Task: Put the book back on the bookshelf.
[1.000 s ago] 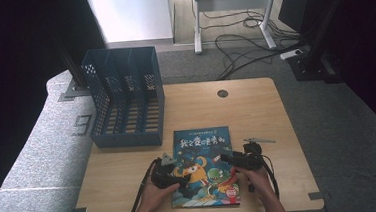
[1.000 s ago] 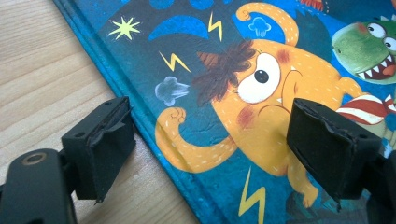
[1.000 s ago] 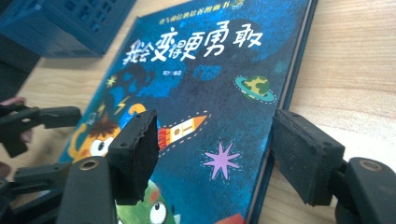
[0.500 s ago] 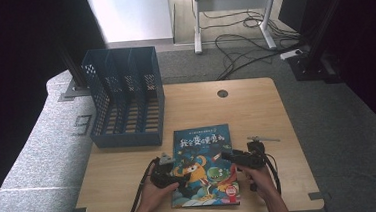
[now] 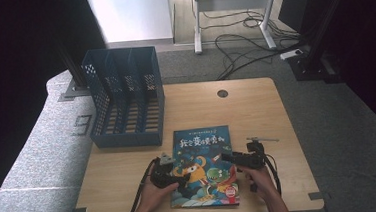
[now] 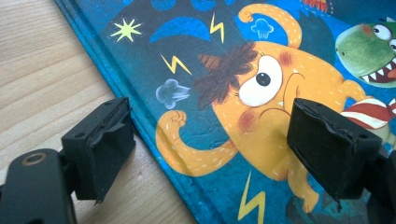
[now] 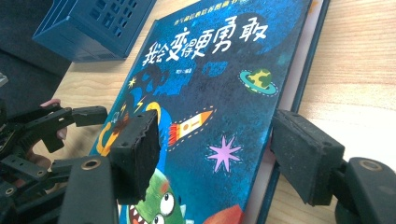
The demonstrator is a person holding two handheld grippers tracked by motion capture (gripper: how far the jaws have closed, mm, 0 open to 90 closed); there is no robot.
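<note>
No movement was seen since the earlier frames, blue hardcover picture book (image 5: 203, 166) laid flat on pale wooden table (image 5: 256, 106), left gripper (image 6: 210, 154) released astride its left edge, right gripper (image 7: 215, 158) released astride its right edge.

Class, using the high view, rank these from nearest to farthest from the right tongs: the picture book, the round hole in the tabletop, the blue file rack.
1. Picture book: directly under the right tongs, at the table's near edge.
2. Round hole: farther back, mid-table.
3. Blue file rack: far left corner.
</note>
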